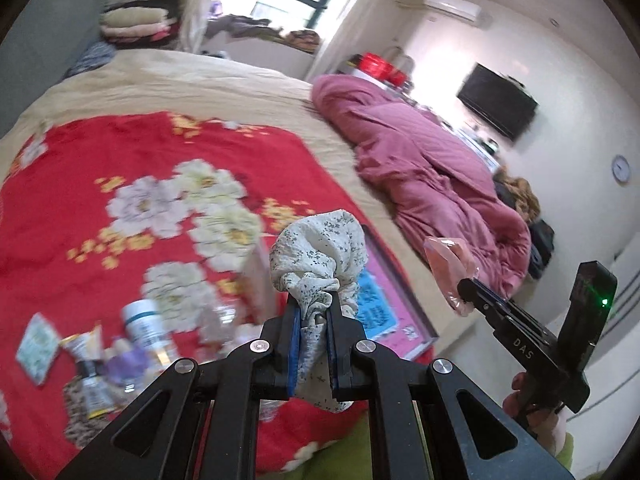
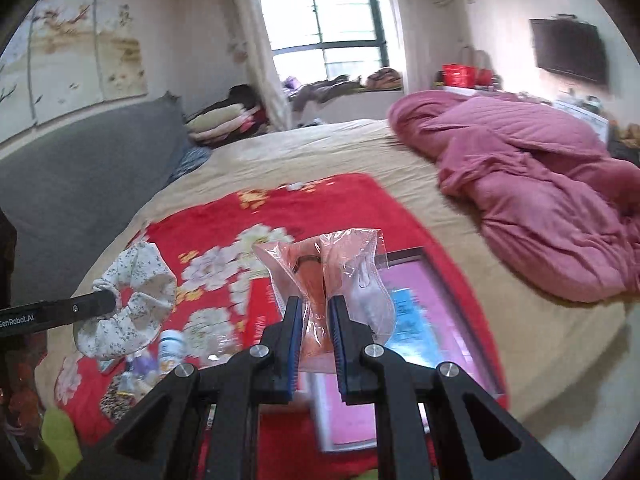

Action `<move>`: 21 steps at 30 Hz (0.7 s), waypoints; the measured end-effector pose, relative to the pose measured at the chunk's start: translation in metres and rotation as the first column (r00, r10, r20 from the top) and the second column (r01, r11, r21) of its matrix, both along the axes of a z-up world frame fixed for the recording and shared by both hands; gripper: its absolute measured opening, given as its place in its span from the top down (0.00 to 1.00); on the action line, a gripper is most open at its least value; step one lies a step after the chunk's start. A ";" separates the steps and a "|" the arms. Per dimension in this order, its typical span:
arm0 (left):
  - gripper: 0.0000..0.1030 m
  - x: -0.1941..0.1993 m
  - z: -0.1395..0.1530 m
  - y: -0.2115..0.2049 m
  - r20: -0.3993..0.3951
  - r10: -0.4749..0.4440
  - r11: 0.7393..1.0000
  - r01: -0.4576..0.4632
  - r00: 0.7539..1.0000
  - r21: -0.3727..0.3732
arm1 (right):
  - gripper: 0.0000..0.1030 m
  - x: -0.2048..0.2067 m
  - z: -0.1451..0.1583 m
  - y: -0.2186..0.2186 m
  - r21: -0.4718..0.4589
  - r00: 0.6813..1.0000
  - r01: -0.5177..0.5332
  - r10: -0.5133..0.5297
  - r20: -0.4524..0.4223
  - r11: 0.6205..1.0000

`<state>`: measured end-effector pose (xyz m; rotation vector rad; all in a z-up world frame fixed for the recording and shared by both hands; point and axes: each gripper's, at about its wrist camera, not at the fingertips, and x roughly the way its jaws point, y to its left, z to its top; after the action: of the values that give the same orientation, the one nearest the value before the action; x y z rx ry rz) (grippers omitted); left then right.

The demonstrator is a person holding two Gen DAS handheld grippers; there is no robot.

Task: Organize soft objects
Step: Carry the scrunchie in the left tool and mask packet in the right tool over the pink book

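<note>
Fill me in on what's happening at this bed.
A person holds a claw in each hand above the red floral blanket. The left claw is shut on a floral fabric scrunchie; the right claw is shut on a clear plastic packet with something orange inside. Small bottles and sachets lie on the blanket below.

Small bottles and tubes [image 1: 120,344] on my red floral blanket [image 1: 120,200]: blurred, labels unreadable. Pink box [image 2: 420,320]: print smeared, near end hidden behind my right gripper [image 2: 314,312]. Clear packet [image 2: 332,276]: contents indistinct. Floral scrunchie [image 1: 320,256]: lower part hidden between pads.
</note>
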<state>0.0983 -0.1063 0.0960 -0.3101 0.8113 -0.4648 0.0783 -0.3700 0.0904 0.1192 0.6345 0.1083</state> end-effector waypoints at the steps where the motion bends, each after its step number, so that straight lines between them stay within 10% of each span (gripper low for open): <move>1: 0.89 0.002 0.001 -0.009 0.001 -0.011 1.000 0.011 1.000 -0.001 | 0.86 -0.001 0.001 -0.008 -0.001 1.000 0.010 -0.010 0.002 1.000; 21: 0.89 0.038 -0.054 -0.173 -0.089 -0.162 0.974 0.173 0.983 0.143 | 0.86 0.004 -0.037 -0.093 0.006 0.993 0.101 -0.100 -0.067 0.995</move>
<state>0.1362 -0.2792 0.0419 -0.1208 0.9471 -0.5490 0.0827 -0.4626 0.0538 0.1642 0.6929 0.0100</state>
